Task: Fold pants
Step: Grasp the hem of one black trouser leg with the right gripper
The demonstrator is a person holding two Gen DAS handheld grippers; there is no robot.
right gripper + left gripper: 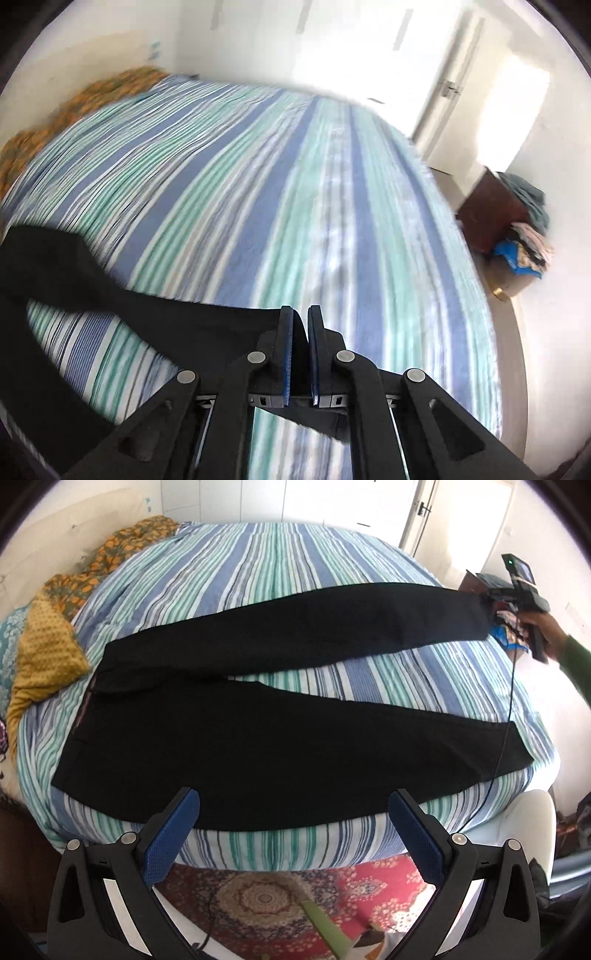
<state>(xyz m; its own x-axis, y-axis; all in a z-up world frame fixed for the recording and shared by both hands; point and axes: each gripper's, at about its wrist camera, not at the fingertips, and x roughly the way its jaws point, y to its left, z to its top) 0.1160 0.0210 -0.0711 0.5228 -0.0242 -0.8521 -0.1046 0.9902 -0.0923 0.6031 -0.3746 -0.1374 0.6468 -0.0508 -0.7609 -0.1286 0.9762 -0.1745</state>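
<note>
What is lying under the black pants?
Under the black pants lies the striped bedsheet, visible all around them and between the legs. Anything directly beneath the fabric is covered.

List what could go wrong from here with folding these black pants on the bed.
1. The right gripper pinches only the hem of the far leg of the pants; such a small bite may slip when lifted.
2. Its cable hangs across the near leg and could drag or snag the cloth.
3. The left gripper is open off the bed's near edge, so the waist lies free and may shift.
</note>
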